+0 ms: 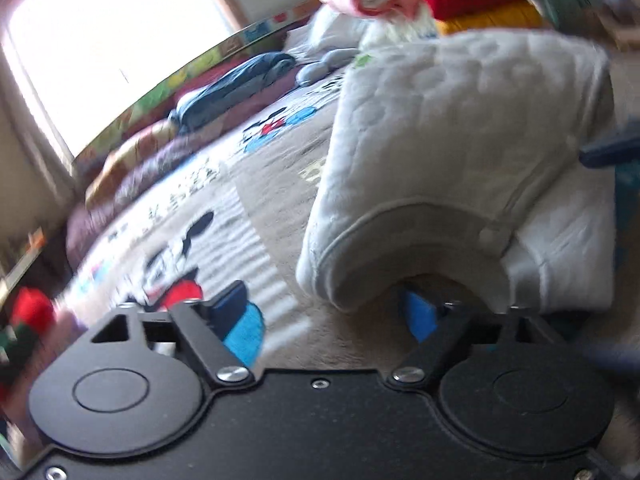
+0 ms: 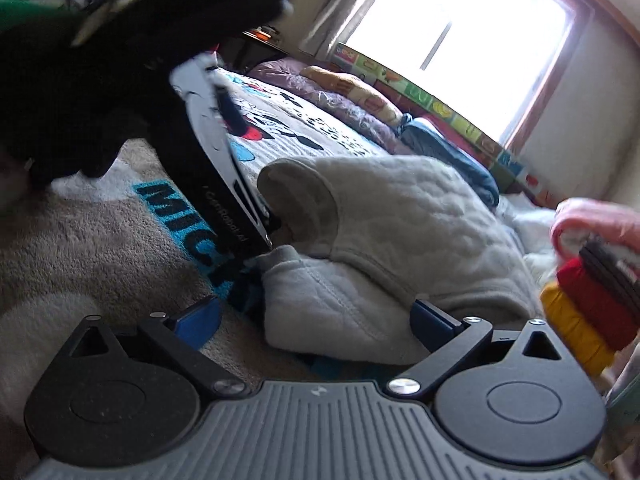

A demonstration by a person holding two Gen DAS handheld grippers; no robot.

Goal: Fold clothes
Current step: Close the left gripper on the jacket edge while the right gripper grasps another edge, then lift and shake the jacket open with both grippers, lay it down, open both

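A pale grey quilted garment lies partly folded on a Mickey Mouse bedspread; it also shows in the right wrist view. My left gripper is open, its blue fingers spread wide, the right one under the garment's folded edge. In the right wrist view the left gripper's body reaches into that fold. My right gripper is open, its fingers on either side of the garment's near corner.
A stack of folded clothes, pink, red and yellow, stands at the right; it also shows in the left wrist view. A blue garment and pillows lie along the window side. A gloved hand holds the left gripper.
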